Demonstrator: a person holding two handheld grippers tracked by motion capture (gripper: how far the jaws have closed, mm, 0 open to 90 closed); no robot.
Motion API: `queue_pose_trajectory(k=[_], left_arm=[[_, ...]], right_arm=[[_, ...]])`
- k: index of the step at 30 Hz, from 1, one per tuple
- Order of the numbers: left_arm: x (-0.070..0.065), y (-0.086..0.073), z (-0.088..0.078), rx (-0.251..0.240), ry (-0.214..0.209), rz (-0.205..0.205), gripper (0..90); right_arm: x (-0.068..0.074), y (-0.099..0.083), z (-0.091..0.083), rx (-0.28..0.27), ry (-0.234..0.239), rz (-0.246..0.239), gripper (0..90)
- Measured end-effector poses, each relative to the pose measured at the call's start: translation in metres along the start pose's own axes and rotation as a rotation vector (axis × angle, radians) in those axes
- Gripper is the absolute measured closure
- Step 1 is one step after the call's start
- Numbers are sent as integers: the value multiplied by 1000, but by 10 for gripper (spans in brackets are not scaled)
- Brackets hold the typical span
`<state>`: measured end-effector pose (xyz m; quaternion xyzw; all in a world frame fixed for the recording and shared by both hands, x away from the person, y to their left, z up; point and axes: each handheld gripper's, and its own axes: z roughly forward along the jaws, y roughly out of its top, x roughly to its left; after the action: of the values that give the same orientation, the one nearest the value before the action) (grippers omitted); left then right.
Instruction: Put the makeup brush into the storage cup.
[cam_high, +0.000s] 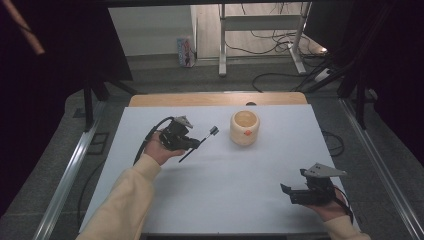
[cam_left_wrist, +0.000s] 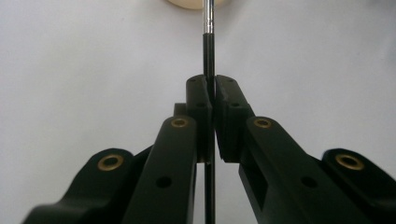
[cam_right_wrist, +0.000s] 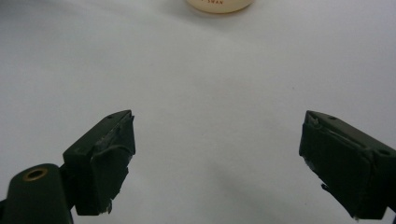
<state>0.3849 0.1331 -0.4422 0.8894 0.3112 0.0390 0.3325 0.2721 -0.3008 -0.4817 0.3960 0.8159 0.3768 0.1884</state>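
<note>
matt white table cover, glossy cream cup (plastic-looking), half-metal rod.

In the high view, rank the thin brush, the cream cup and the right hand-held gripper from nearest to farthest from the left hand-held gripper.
1. Thin brush: clamped in the left hand-held gripper.
2. Cream cup: to its right, farther back.
3. Right hand-held gripper: near right corner, open.
</note>
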Motion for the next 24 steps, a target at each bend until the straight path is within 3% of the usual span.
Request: queue_pose_trajectory(k=[24], left_arm=[[-10, -9, -6, -75, -34, -23, 860]], right_arm=[[1, 1, 1, -8, 16, 12, 110]])
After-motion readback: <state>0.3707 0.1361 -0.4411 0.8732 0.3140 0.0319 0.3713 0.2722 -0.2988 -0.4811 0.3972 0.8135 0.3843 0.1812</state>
